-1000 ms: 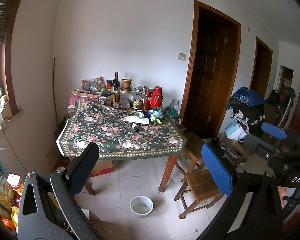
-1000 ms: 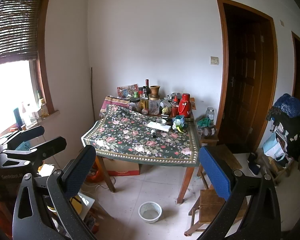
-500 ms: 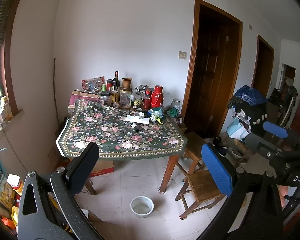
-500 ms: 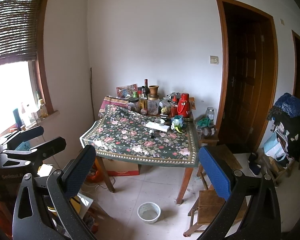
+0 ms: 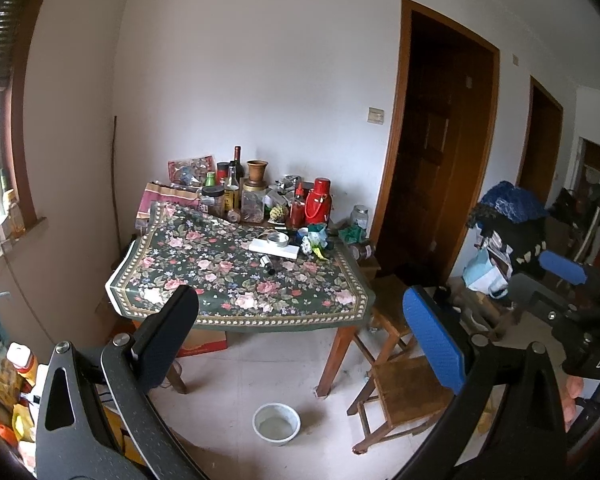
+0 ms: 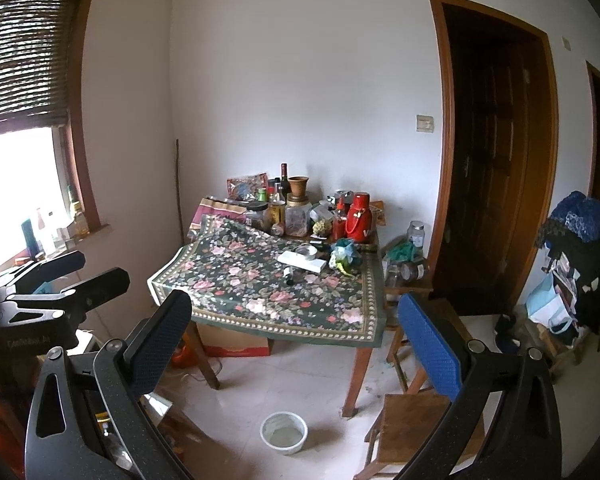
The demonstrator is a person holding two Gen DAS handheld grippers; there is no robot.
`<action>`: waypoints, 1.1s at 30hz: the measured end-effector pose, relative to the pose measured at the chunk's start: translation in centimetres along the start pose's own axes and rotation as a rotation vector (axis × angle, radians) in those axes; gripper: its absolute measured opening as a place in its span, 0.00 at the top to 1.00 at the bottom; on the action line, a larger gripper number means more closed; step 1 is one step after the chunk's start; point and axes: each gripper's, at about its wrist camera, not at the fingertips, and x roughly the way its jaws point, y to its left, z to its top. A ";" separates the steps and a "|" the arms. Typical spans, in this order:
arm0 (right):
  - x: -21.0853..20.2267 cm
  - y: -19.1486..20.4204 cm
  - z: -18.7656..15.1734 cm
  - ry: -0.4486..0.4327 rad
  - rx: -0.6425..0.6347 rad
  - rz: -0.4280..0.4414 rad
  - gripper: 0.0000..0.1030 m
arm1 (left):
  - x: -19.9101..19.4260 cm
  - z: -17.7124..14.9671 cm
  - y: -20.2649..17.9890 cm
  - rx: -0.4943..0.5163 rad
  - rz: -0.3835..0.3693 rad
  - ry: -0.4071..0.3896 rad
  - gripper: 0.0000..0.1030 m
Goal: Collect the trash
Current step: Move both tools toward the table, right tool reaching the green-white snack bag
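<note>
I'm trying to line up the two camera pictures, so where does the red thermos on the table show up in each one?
Left wrist view: the red thermos stands at the table's far edge near the wall, just above picture center.
Right wrist view: the red thermos stands at the table's far right corner, right of center.
Shared landmark: the white bowl on the floor.

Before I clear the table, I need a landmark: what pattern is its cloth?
Dark green tablecloth with pink roses, clearest in the right wrist view.

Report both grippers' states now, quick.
Left gripper: open, holding nothing.
Right gripper: open, holding nothing.
</note>
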 end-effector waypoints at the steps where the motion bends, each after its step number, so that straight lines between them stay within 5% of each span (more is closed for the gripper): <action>1: 0.1 -0.4 0.1 0.000 -0.002 -0.001 0.00 | 0.5 0.2 0.0 -0.006 0.009 0.001 0.00; 14: 6.8 -3.7 2.1 0.022 0.000 -0.082 0.00 | 10.2 3.9 0.9 -0.018 0.100 0.047 0.00; 33: 25.7 -4.2 5.8 0.217 0.218 -0.282 0.00 | 33.2 9.8 11.3 0.030 -0.026 0.245 0.16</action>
